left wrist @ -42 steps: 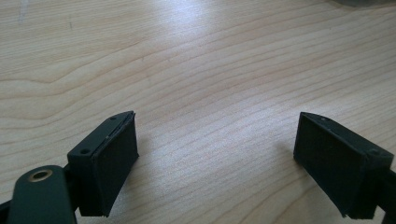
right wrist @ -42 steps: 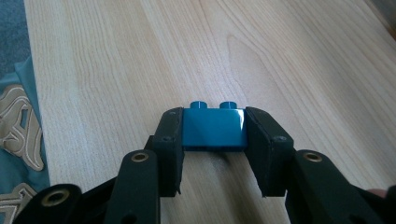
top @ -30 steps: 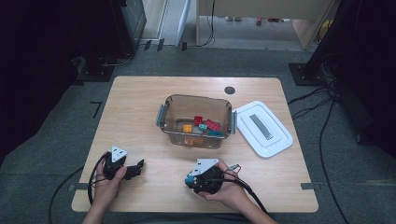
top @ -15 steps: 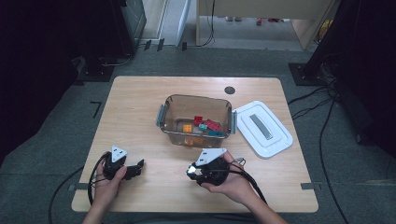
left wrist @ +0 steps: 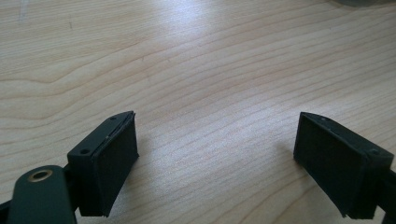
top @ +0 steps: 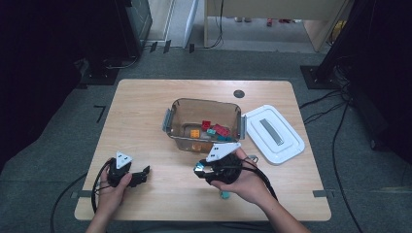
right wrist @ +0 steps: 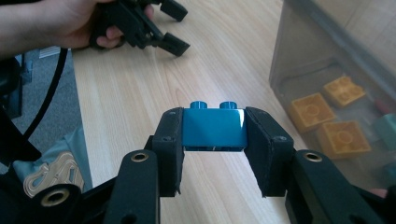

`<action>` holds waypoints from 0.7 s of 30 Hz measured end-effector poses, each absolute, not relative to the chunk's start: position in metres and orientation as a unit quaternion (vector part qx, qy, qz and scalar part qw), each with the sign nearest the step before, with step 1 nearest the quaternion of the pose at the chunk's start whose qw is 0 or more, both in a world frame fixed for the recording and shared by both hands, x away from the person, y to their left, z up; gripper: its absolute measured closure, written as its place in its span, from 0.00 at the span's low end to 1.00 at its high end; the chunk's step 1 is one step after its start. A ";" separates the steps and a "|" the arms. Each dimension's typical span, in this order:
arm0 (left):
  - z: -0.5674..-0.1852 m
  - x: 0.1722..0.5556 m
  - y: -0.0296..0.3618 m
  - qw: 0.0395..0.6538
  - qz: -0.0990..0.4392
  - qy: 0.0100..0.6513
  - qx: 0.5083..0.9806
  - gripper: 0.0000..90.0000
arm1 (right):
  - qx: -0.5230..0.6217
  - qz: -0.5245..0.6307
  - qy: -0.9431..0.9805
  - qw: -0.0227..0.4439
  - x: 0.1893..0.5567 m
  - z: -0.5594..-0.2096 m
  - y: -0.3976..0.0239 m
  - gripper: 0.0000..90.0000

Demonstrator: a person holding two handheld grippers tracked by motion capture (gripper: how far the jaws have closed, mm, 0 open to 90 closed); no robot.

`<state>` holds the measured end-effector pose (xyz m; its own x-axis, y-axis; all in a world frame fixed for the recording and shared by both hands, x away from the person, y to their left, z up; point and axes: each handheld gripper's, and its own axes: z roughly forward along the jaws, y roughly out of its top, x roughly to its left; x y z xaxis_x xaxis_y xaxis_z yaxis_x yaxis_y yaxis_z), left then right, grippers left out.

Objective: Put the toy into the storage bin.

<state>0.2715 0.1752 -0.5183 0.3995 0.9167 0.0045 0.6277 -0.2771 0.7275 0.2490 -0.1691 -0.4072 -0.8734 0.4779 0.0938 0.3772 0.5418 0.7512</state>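
We hold the right hand-held gripper [right wrist: 214, 140] near the middle of the front edge of the surface [top: 145, 121], its two pads pinching a blue two-stud brick [right wrist: 214, 128] squarely on its end faces, studs facing up and away from the camera in the right gripper view. The brick is clear of the surface and sits just short of the near wall of the clear plastic bin [top: 204, 104], which stands at the centre of the surface with orange, red and teal bricks inside; its white lid [top: 274, 133] lies just beside it toward the right edge. The left hand-held gripper [top: 141, 174] rests by the front left corner with its jaws spread wide and nothing between them, over bare wood in the left gripper view. We judge the work in hand to be carrying the brick over the bin wall and dropping it inside. The main risk is the near rim: if we advance before the brick is lifted above it, the brick or a jaw will strike the wall, which may push the bin back or lever the brick out of the pads. The brick's faces are smooth and glossy, so any knock may let it slip. Releasing too early would drop it on the surface outside the bin.
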 end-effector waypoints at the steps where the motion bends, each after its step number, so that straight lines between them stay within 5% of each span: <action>1: -0.518 0.271 0.175 0.330 0.219 0.502 0.768 0.15 | 0.244 0.413 0.875 0.062 0.250 -0.405 -0.169 0.67; 21: -0.518 0.271 0.175 0.331 0.219 0.503 0.768 0.15 | 0.245 0.430 0.866 0.074 0.270 -0.366 -0.176 0.67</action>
<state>0.2715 0.1751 -0.5183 0.3987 0.9171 0.0034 0.6281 -0.2757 0.7277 0.2697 -0.1759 -0.3664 -0.8691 0.4877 0.0829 0.3611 0.5109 0.7801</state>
